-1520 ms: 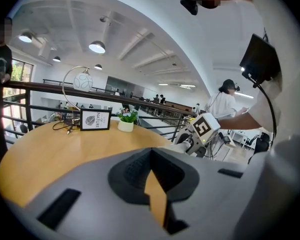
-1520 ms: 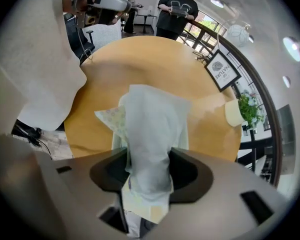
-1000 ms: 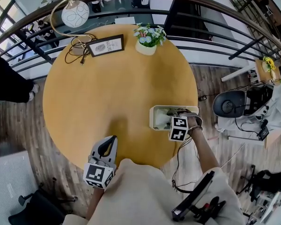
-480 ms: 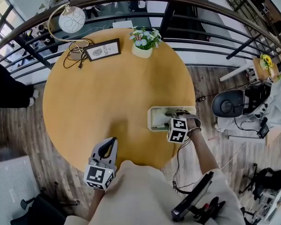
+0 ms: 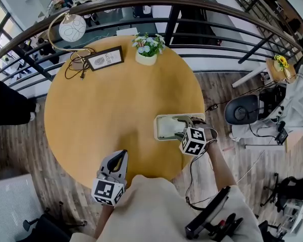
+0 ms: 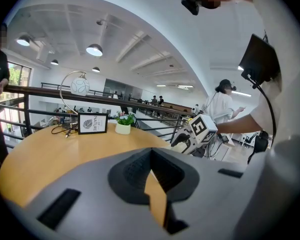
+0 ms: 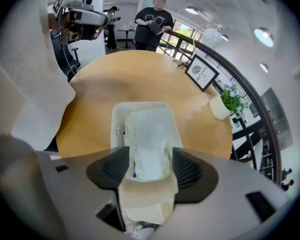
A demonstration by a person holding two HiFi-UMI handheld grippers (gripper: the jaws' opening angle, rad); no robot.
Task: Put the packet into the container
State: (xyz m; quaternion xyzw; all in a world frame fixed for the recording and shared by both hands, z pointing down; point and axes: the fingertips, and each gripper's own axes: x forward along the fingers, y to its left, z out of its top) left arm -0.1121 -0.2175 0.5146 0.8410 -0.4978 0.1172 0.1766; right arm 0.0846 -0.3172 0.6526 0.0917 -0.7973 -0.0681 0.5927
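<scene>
A white, pale-green packet (image 7: 149,139) lies inside the white rectangular container (image 7: 117,116) near the round table's right edge (image 5: 157,127). My right gripper (image 7: 149,166) hangs just above it, pointing steeply down. Its jaws have just been opening and now stand wide, their pads clear of the packet on both sides. In the head view this gripper (image 5: 187,130) covers the container's right end. My left gripper (image 5: 118,158) rests low at the table's near edge, jaws closed together with nothing between them (image 6: 151,156).
At the table's far side stand a potted plant (image 5: 146,48), a framed sign (image 5: 104,58) and a globe lamp (image 5: 72,28) with its cable. A dark railing (image 5: 202,6) curves behind the table. A person in black (image 7: 155,21) stands beyond the table.
My right gripper has lifted slightly above the container, and its jaws have spread off the packet, which stays in the container. The left gripper has kept still.
</scene>
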